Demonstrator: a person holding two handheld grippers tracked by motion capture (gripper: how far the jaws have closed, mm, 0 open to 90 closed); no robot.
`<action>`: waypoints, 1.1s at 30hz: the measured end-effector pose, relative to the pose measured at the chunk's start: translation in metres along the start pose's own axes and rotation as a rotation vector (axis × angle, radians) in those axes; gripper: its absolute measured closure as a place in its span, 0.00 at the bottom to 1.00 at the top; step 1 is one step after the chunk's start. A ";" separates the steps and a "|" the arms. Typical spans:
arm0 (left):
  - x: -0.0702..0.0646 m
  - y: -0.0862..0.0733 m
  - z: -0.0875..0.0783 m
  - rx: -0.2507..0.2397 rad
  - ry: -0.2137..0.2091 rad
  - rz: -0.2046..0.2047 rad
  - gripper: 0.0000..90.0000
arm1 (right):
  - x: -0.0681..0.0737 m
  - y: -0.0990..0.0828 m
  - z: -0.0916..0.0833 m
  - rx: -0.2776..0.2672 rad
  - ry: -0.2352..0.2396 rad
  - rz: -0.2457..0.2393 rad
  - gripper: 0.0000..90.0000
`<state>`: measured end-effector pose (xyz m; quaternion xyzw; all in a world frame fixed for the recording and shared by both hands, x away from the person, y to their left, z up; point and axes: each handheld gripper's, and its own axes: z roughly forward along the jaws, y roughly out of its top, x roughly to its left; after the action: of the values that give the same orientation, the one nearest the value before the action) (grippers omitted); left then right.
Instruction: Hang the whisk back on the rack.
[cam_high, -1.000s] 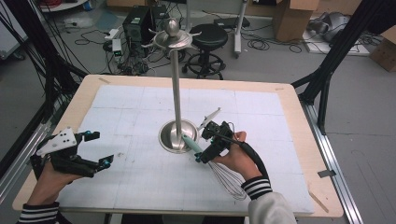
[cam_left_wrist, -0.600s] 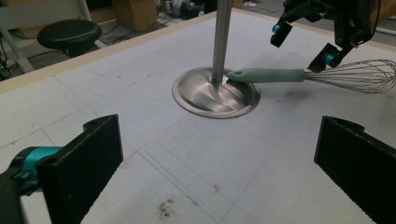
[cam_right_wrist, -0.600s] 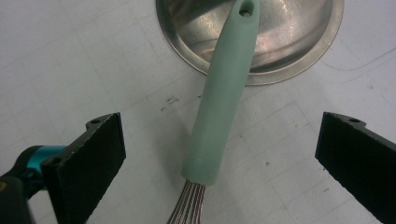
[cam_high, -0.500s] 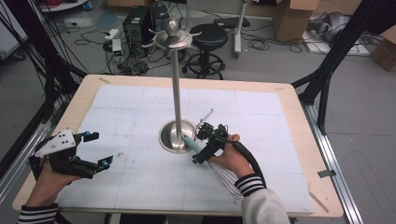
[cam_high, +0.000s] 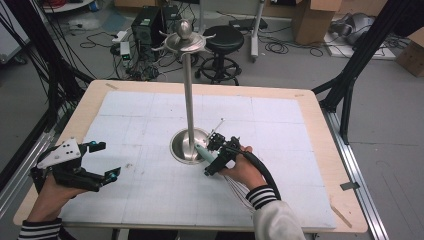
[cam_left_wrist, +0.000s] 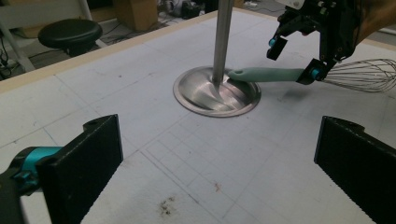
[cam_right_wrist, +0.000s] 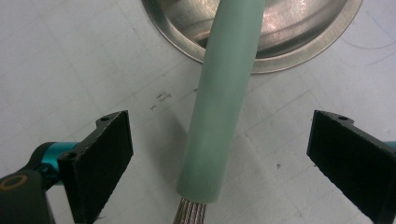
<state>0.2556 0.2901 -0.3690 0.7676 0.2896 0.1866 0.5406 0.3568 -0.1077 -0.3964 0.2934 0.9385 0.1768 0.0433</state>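
My right hand-held gripper (cam_right_wrist: 219, 158) is open, its jaws straddling the whisk (cam_right_wrist: 224, 98) handle without touching it. The whisk lies on the surface (cam_high: 280, 120), handle tip on the stand (cam_high: 189, 100) base. My left hand-held gripper (cam_high: 102, 161) is open, well apart.

Whisk (cam_high: 235, 182) wires largely hidden under the right hand (cam_high: 246, 170); stand (cam_left_wrist: 223, 42) top cut off.

Both sleeves end in black-and-white striped cuffs, the right sleeve (cam_high: 272, 220) pale above its cuff. The black left gripper (cam_high: 102, 161) carries a grey three-cornered plate dotted with small dark holes and teal fittings by its ribbed black jaws. The black right gripper (cam_high: 209, 159) has teal accents and trails a thick black cable (cam_high: 260, 167).
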 end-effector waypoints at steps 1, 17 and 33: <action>0.000 0.000 0.000 0.000 0.000 0.000 0.02 | 0.000 0.000 0.000 0.000 0.000 0.000 0.07; 0.000 -0.001 0.000 0.005 -0.003 0.004 0.02 | -0.001 -0.001 0.008 0.024 -0.007 0.054 0.37; 0.000 -0.001 0.000 0.008 -0.003 0.005 0.02 | -0.002 -0.001 0.009 0.045 0.043 0.052 0.69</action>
<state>0.2557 0.2902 -0.3700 0.7708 0.2875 0.1855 0.5374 0.3599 -0.1068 -0.4046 0.3145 0.9351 0.1627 0.0121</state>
